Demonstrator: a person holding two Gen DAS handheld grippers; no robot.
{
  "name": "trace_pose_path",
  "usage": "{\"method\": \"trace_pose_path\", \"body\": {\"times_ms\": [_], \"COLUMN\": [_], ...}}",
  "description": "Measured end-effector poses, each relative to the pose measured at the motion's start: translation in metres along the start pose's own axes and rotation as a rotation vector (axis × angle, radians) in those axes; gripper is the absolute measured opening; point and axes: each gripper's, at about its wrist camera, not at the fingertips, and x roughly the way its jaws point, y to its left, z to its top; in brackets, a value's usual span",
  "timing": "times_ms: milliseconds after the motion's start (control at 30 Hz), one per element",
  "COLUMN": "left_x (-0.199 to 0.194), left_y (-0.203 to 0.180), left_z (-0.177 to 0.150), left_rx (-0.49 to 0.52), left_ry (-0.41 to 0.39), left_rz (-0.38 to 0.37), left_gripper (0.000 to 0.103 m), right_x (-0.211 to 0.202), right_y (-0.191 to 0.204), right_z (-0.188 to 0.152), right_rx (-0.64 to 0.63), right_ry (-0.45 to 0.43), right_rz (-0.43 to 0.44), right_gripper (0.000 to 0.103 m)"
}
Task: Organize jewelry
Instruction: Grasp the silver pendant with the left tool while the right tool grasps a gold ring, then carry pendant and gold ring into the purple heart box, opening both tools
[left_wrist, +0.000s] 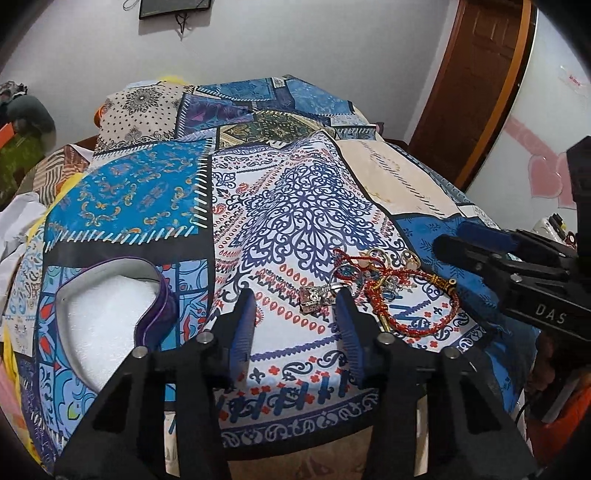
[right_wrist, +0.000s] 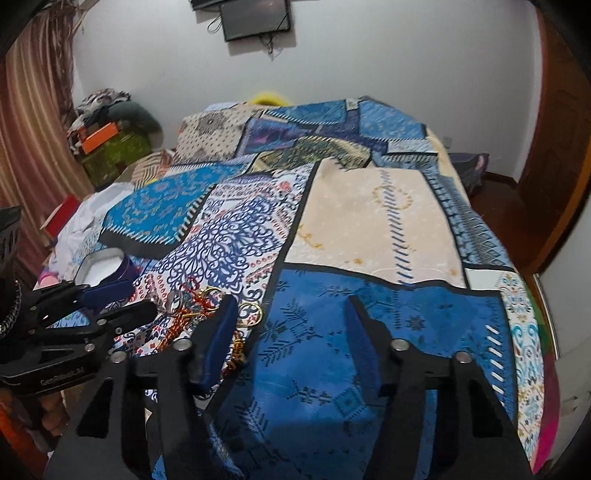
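Observation:
A heap of jewelry (left_wrist: 391, 284) lies on the patterned bedspread: a red braided bracelet (left_wrist: 410, 314), gold rings and a silver piece (left_wrist: 314, 299). An open purple heart-shaped box (left_wrist: 110, 310) with white foam lining sits to the left. My left gripper (left_wrist: 295, 295) is open, its fingertips on either side of the silver piece. In the right wrist view my right gripper (right_wrist: 291, 299) is open and empty over a blue patch, just right of the jewelry heap (right_wrist: 199, 306). The box (right_wrist: 107, 267) shows far left there.
The bedspread (left_wrist: 295, 199) covers a bed whose near edge runs below my left gripper. Pillows lie at the far end. A wooden door (left_wrist: 476, 74) stands at the right. Clothes and boxes (right_wrist: 107, 140) are piled at the far left by a curtain.

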Motion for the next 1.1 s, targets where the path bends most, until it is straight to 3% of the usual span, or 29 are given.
{"method": "trace_pose_path", "body": {"times_ms": [100,267,400,533,667,1100], "left_x": [0.003,0.005,0.007,0.007,0.005,-0.021], "left_y": [-0.001,-0.004,-0.004,-0.003,-0.002,-0.004], "left_z": [0.0,0.001,0.001,0.002,0.002,0.008], "left_rx": [0.008,0.013,0.01,0.004,0.0,-0.001], "left_ry": [-0.005,-0.007,-0.009,-0.007,-0.01,-0.07], "left_rz": [-0.011,-0.032,-0.04,-0.042,-0.046,-0.038], "left_gripper": [0.036,0.028,0.016,0.014,0.014,0.014], "right_x": [0.008,0.016,0.018,0.023,0.028,0.007], "right_y": [0.005,0.01,0.01,0.014,0.015,0.016], "right_z": [0.001,0.0,0.0,0.0,0.0,0.01], "right_rx": [-0.026,-0.052,-0.052,-0.066,-0.08,-0.053], "right_ry": [0.03,0.057,0.066,0.088,0.096,0.038], "right_rz": [0.026,0.032,0.053,0.082,0.05,0.056], "right_gripper": [0.041,0.037,0.03,0.024,0.011,0.009]}}
